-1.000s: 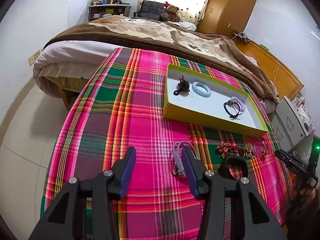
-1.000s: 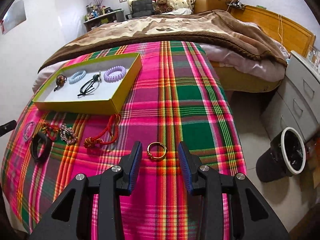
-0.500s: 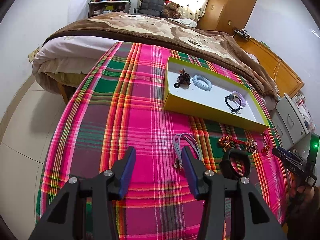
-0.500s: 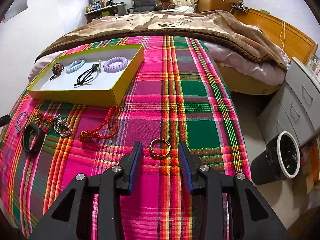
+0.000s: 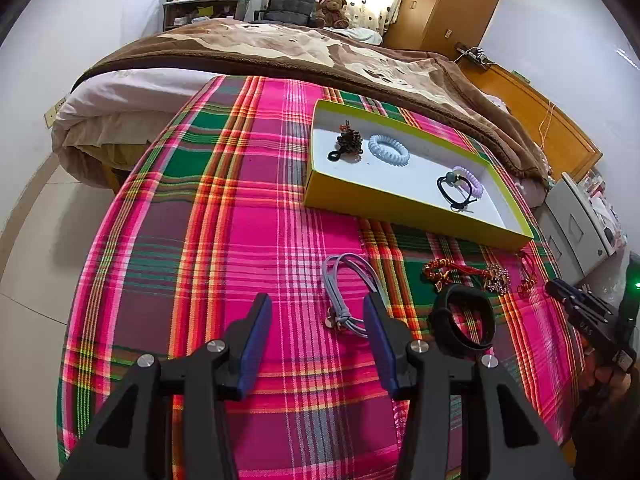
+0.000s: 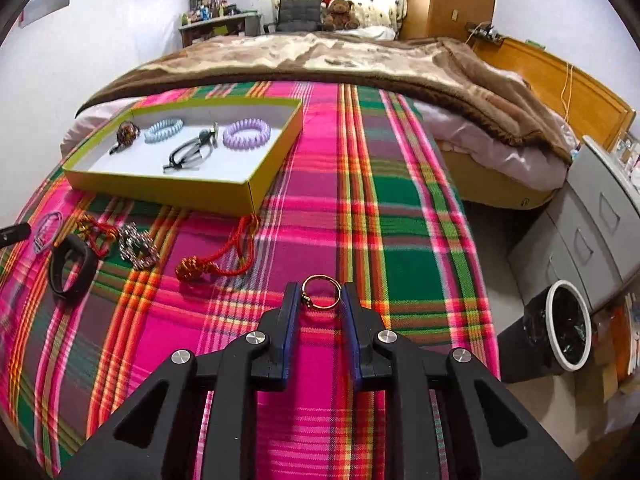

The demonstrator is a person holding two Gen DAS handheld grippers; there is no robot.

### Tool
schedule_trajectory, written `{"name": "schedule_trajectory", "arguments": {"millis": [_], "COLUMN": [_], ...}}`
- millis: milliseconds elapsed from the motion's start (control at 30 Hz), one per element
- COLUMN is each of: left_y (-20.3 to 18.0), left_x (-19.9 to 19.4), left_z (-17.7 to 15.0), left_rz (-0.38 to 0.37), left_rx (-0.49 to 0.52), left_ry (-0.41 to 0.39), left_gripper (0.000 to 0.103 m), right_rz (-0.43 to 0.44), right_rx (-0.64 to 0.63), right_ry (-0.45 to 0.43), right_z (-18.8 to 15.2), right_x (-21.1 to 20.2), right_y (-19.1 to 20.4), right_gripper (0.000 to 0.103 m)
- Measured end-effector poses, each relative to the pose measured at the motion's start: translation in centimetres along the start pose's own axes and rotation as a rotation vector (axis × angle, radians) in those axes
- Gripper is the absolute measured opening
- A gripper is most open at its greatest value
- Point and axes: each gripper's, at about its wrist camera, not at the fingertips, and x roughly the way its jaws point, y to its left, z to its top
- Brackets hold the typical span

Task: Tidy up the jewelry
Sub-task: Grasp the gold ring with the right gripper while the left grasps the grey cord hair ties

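My right gripper is shut on a gold ring, held between its blue pads just above the plaid cloth. My left gripper is open and empty, with a grey cord bracelet lying between its fingertips, nearer the right finger. A yellow box with a white floor holds a beaded piece, a pale blue coil tie, a black tie and a purple coil tie. The box also shows in the right wrist view.
On the cloth lie a black band, a red-and-gold knotted cord, a rhinestone piece and a small red-gold piece. A bed with a brown blanket lies behind. A bin and a grey drawer unit stand at the right.
My right gripper has closed its jaws around the gold ring, which lay loose between them before. My left gripper stays open and has shifted slightly nearer the grey cord bracelet.
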Motion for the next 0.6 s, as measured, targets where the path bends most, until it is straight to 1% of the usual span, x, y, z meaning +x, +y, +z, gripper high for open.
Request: {"name": "schedule_trajectory", "arguments": {"millis": [100, 200, 333, 367, 433, 500, 600], "left_y": [0.0, -0.2, -0.6, -0.9, -1.6, -2.0, -2.5], "left_x": [0.2, 0.6, 1.4, 1.7, 1.9, 1.9, 2.0], "left_z": [0.1, 0.2, 0.3, 0.3, 0.1, -0.1, -0.2], "left_rz": [-0.003, 0.019, 0.032, 0.050, 0.082, 0.058, 0.090], "left_rx": [0.003, 0.016, 0.032, 0.051, 0.089, 0.100, 0.116], "left_ry": [0.008, 0.014, 0.036, 0.046, 0.041, 0.044, 0.040], "left_gripper": [0.049, 0.052, 0.052, 0.052, 0.052, 0.052, 0.052], "right_rz": [0.030, 0.048, 0.073, 0.082, 0.089, 0.098, 0.107], "right_rx": [0.024, 0.027, 0.028, 0.028, 0.025, 0.022, 0.019], "right_ry": [-0.026, -0.042, -0.062, -0.065, -0.071, -0.077, -0.086], "right_z": [0.0, -0.1, -0.1, 0.0, 0.1, 0.1, 0.2], "right_x": [-1.0, -1.7, -2.4, -2.6, -2.8, -2.9, -3.0], "right_y": [-0.1, 0.3, 0.7, 1.0, 1.3, 1.5, 1.9], "right_gripper": [0.021, 0.021, 0.021, 0.021, 0.021, 0.021, 0.021]}}
